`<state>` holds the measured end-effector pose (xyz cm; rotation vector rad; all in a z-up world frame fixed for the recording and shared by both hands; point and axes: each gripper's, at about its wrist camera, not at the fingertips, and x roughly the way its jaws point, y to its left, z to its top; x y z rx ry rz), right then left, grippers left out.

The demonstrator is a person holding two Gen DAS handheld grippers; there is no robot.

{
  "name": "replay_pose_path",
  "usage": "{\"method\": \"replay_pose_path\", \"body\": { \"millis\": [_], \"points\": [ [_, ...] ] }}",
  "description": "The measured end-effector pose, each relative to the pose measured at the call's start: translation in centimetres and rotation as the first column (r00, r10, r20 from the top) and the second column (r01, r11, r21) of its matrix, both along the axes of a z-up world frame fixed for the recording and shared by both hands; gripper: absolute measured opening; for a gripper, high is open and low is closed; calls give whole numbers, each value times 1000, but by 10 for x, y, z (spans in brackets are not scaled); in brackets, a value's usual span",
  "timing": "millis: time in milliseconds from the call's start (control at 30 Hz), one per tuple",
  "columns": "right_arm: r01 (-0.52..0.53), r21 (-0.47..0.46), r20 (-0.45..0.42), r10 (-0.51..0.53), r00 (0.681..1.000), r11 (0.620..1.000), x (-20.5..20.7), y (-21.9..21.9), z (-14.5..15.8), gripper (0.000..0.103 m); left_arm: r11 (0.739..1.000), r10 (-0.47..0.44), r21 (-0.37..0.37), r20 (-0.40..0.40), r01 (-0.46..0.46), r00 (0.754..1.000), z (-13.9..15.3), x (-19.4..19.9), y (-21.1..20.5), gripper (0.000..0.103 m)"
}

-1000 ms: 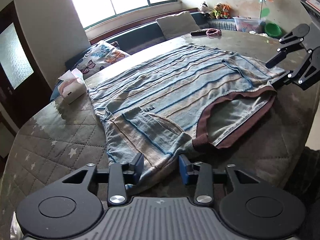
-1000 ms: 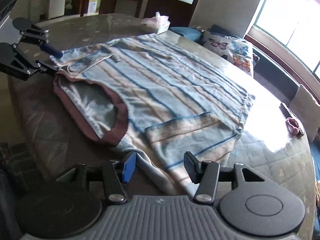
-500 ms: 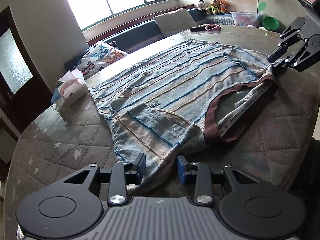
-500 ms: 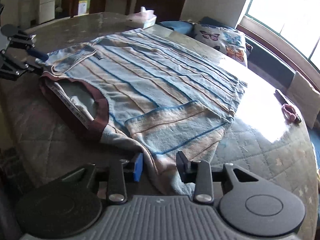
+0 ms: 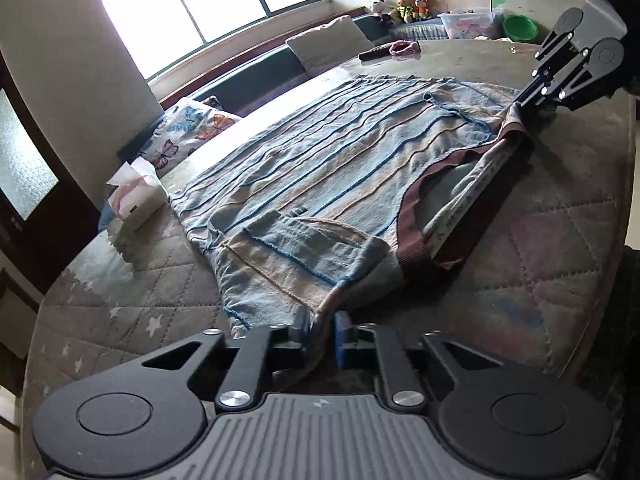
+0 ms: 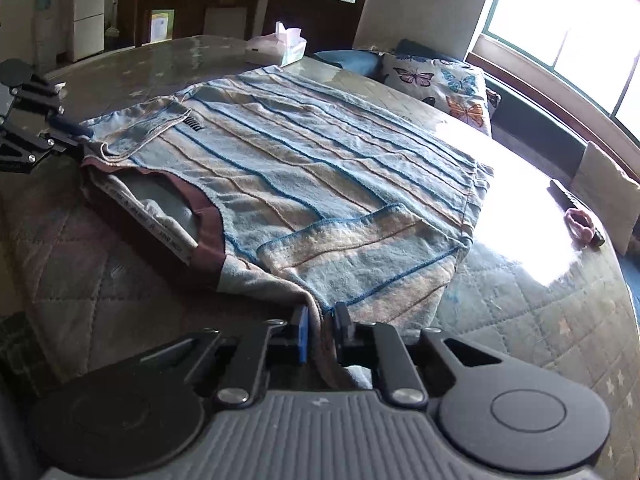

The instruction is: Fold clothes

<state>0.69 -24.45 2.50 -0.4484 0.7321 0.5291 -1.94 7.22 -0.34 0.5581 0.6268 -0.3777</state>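
We see the left gripper [image 5: 321, 334] and right gripper [image 6: 321, 334], apart a second ago, now closing, each pinching a shoulder of the one striped shirt [image 5: 340, 184] spread ahead on the table [image 5: 552, 240]; beyond sit one tissue box [image 5: 138, 200] and three stuffed toys [image 5: 402, 2].

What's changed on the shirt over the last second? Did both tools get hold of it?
Yes. Both tools' jaws are closing: the left tool now pinches the near shoulder edge of the striped shirt, and the right tool pinches the other shoulder. A second ago each stood open around the cloth. The shirt stays flat on the table, sleeves folded in; the tissue box has not moved.
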Motion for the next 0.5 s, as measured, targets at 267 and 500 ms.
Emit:
{"method": "replay_pose_path", "body": {
  "millis": [267, 500],
  "points": [
    [36, 52, 64, -39, 997, 998, -19, -6, 18, 7, 996, 53, -73, 89, -46, 995, 33, -24, 5, 6],
    [5, 97, 135, -19, 991, 995, -79, -21, 59, 6, 991, 74, -126, 173, -52, 982, 79, -79, 11, 6]
  ]
}}
